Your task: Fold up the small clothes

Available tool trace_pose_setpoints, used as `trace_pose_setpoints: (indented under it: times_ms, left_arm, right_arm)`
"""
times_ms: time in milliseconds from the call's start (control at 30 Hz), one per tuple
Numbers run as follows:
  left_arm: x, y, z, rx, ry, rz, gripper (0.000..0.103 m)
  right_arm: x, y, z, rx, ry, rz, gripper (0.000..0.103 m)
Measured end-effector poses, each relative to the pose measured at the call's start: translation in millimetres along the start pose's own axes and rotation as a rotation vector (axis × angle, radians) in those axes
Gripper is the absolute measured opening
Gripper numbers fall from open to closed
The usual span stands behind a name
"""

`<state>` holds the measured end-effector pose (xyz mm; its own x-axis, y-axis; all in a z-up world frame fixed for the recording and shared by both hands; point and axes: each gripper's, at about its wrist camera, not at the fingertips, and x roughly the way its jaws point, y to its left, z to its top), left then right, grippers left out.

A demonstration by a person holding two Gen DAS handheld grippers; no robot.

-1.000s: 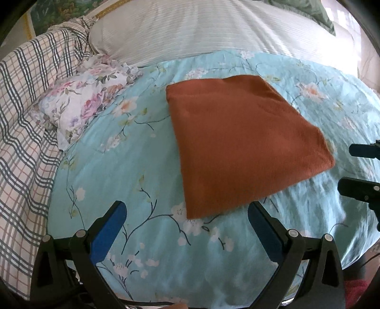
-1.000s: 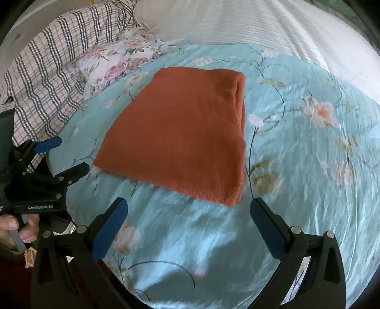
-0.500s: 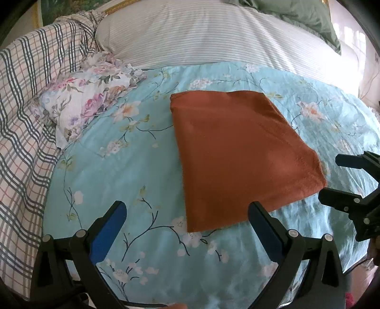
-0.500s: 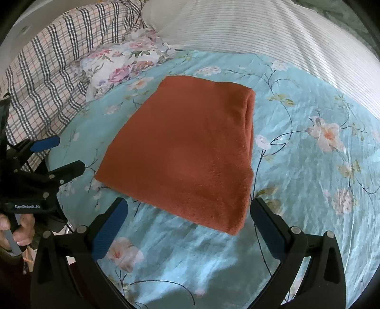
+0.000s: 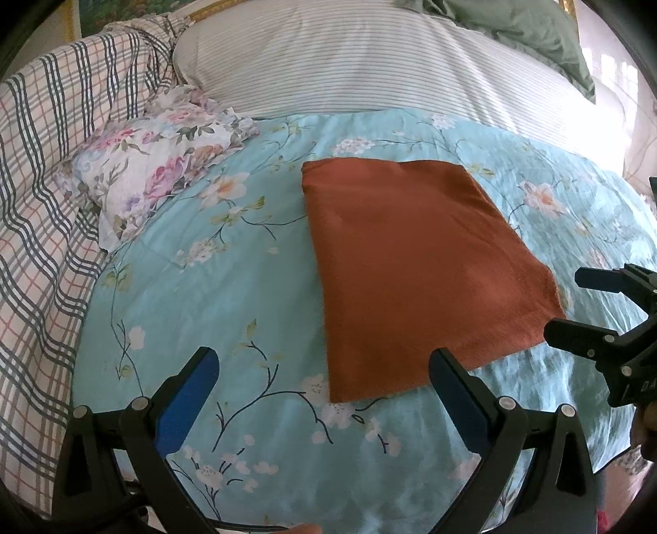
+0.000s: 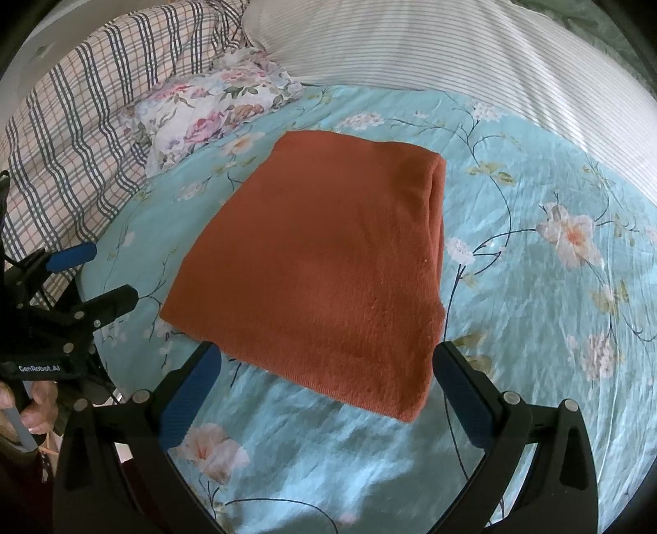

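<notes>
A rust-orange cloth (image 5: 414, 267) lies folded flat in a rectangle on the light blue floral bedspread (image 5: 230, 312); it also shows in the right wrist view (image 6: 324, 267), with a folded edge along its right side. My left gripper (image 5: 324, 378) is open and empty, above the bedspread just short of the cloth's near left corner. My right gripper (image 6: 326, 369) is open and empty, its jaws straddling the cloth's near edge without touching it. Each gripper shows at the edge of the other's view, the right one (image 5: 575, 304) and the left one (image 6: 106, 279).
A crumpled floral garment (image 5: 160, 172) lies at the far left of the bedspread, also in the right wrist view (image 6: 209, 107). A plaid blanket (image 5: 45, 197) lies on the left. A white striped pillow (image 5: 369, 70) is behind. A green cushion (image 5: 529, 37) is at the far right.
Both grippers have pulled back and risen away from the cloth, so more of the bed shows. The cloth has not moved. Both stay open.
</notes>
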<state>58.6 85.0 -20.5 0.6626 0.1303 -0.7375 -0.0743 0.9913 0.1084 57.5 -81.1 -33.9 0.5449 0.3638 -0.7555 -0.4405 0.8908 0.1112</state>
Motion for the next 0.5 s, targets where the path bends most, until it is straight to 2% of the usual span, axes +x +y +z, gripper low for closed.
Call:
trace_pose_setpoints:
  times_ms: [133, 333, 500]
  left_arm:
    - [6, 5, 3, -0.017, 0.013, -0.025, 0.102]
    - [36, 36, 24, -0.167, 0.044, -0.199, 0.102]
    - [71, 58, 45, -0.267, 0.089, -0.275, 0.102]
  right_arm:
    - [0, -1, 3, 0.012, -0.011, 0.006, 0.103]
    - [8, -19, 22, 0.072, -0.039, 0.035, 0.103]
    - [21, -36, 38, 0.123, -0.052, 0.088, 0.103]
